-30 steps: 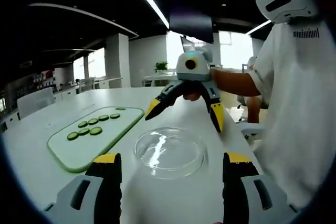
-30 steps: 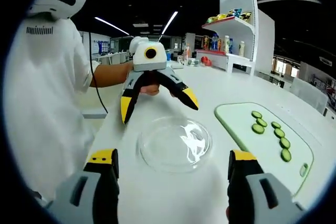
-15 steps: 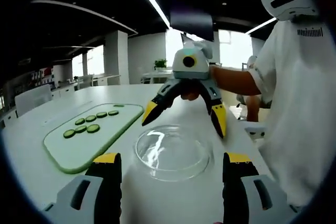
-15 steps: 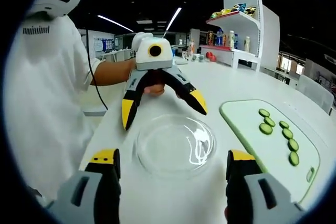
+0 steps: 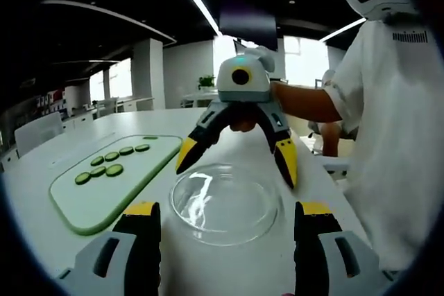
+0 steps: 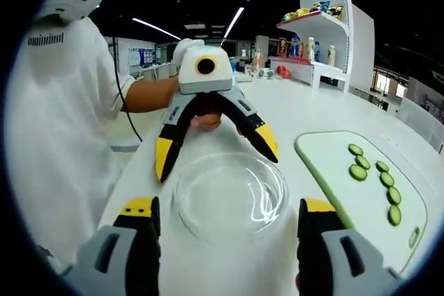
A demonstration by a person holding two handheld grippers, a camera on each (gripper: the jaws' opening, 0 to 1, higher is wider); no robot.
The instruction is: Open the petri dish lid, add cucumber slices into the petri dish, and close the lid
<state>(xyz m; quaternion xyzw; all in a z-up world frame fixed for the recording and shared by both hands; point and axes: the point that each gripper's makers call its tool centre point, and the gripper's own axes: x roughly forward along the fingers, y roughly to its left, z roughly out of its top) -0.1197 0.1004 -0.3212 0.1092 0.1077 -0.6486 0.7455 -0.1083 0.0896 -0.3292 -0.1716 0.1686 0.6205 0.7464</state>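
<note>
Both tools spread wide, grasping nothing: left tool (image 5: 220,221), right tool (image 6: 229,218) flank lidded petri dish (image 5: 224,202) on bench (image 5: 62,147); cucumber slices (image 6: 379,181) on cutting board (image 6: 347,192) beside.

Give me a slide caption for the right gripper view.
Both open grippers, right and left, flank a clear glass petri dish beside a pale green cutting board of cucumber slices.

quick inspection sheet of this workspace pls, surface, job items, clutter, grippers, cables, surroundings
Surface: white table, nothing spilled.
Job's things: clear petri dish, lid on, between both grippers; cucumber slices in rows on pale green cutting board beside it.
Clutter: nothing seen.
Grippers: left gripper and right gripper both open, facing each other across the dish, holding nothing.
Cables: dark cable hanging beside the person's white shirt.
Surroundings: shelf with bottles, windows, ceiling strip lights.
</note>
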